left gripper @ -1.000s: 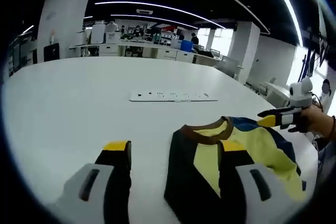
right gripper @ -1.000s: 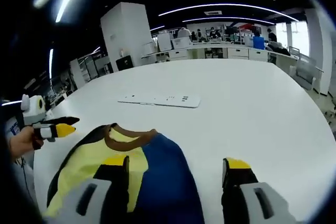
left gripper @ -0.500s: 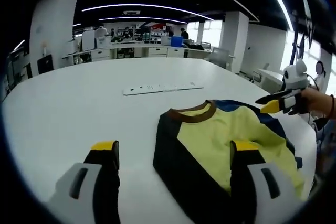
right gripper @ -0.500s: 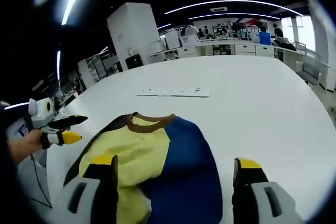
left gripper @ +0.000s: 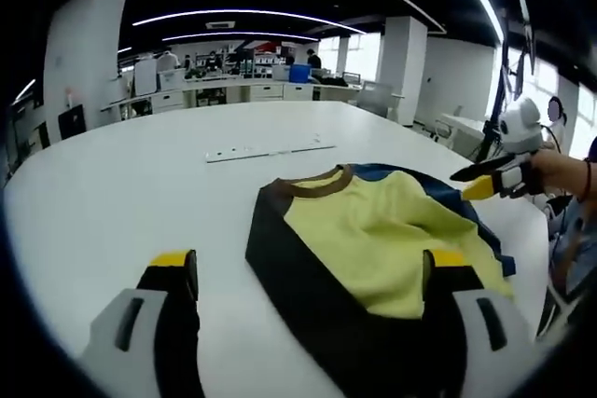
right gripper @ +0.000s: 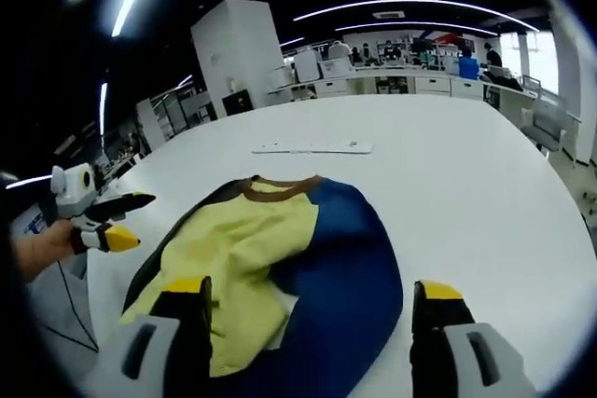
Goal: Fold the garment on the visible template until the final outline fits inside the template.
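A yellow, black and blue shirt with a brown collar (left gripper: 373, 230) (right gripper: 280, 249) lies crumpled on the white table (left gripper: 121, 184) (right gripper: 485, 184). My left gripper (left gripper: 308, 272) stands open, its right jaw over the shirt's near part and its left jaw over bare table. My right gripper (right gripper: 308, 297) is open too, its left jaw above the yellow cloth, its right jaw beside the blue edge. The right gripper (left gripper: 490, 179) appears at the right of the left gripper view, held by a hand. The left gripper (right gripper: 103, 221) shows at the left of the right gripper view.
A long white strip with dark marks (left gripper: 270, 149) (right gripper: 312, 147) lies on the table beyond the shirt. Desks, cabinets and people fill the office background (left gripper: 233, 72). The table edge runs close behind the shirt on the right (left gripper: 532, 258).
Both cameras have pulled back and tilted, so the shirt now looks larger and spreads wider in both views. Both grippers remain open with nothing held.
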Action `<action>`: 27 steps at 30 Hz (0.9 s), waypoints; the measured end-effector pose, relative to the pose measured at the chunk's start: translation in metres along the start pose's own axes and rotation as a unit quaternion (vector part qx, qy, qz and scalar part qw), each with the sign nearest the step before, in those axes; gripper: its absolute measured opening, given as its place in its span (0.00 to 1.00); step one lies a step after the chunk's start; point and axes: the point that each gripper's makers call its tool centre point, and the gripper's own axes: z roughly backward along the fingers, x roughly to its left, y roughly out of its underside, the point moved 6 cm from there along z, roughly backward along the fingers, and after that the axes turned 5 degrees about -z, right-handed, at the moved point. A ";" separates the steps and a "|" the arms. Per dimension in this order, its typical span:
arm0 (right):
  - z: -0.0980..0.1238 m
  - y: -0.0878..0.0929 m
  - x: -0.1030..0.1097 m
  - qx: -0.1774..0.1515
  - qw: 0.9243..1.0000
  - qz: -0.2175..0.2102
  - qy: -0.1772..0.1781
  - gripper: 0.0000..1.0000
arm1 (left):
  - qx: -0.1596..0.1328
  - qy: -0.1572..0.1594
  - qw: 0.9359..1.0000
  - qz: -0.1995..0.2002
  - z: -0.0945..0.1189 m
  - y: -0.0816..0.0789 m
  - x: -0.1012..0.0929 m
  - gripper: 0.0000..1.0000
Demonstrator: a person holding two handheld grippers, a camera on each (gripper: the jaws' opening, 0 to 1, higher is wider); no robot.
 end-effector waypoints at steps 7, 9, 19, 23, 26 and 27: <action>0.016 0.016 0.006 0.005 1.000 0.006 0.006 0.86 | 0.009 0.011 1.000 -0.005 0.016 0.012 -0.013 0.97; 0.020 0.020 0.007 0.004 1.000 0.003 0.009 0.86 | 0.010 0.015 1.000 -0.007 0.020 0.015 -0.017 0.97; 0.032 0.039 0.012 0.005 1.000 -0.003 0.021 0.74 | 0.019 0.021 1.000 -0.004 0.031 0.027 -0.031 0.89; 0.036 0.047 0.014 0.006 1.000 0.001 0.027 0.68 | 0.028 0.022 0.999 0.000 0.035 0.034 -0.036 0.82; 0.039 0.053 0.015 0.008 0.999 0.001 0.033 0.62 | 0.032 0.020 0.999 0.000 0.039 0.038 -0.041 0.74; 0.040 0.055 0.015 0.009 0.999 0.002 0.036 0.60 | 0.036 0.020 0.999 0.004 0.041 0.041 -0.043 0.72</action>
